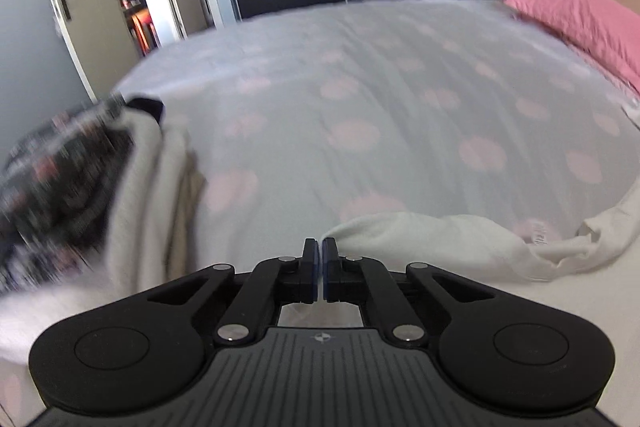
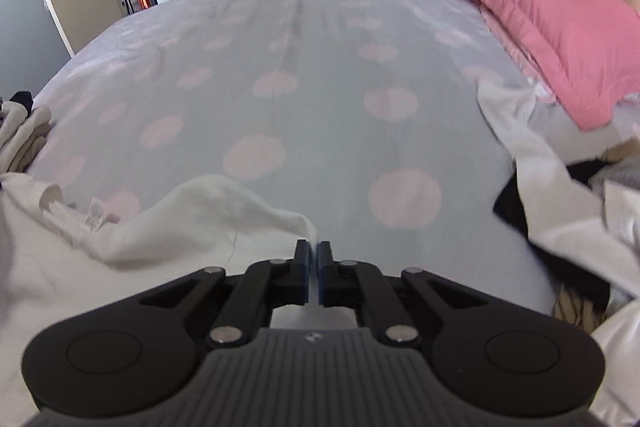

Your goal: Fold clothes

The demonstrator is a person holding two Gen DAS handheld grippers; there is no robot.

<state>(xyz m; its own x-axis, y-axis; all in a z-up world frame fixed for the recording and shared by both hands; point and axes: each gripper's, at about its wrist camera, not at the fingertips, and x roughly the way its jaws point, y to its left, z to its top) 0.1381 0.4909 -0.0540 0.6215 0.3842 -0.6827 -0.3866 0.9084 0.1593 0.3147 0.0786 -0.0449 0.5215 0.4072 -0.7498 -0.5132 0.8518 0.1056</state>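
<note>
A white garment (image 1: pixel 432 239) lies at the near edge of the bed, with a care label near its collar (image 2: pixel 93 213). My left gripper (image 1: pixel 321 245) is shut on one corner of the white garment, which stretches off to the right. My right gripper (image 2: pixel 314 249) is shut on another corner of the same garment (image 2: pixel 208 211), which stretches off to the left. Both grippers sit low over the bed.
The bed cover (image 1: pixel 360 87) is pale grey with pink dots. A pink pillow (image 2: pixel 540 19) lies at the right. A pile of clothes (image 1: pixel 80 179) sits at the left; more white and dark clothes (image 2: pixel 560 211) lie at the right. Dark wardrobe and open door behind.
</note>
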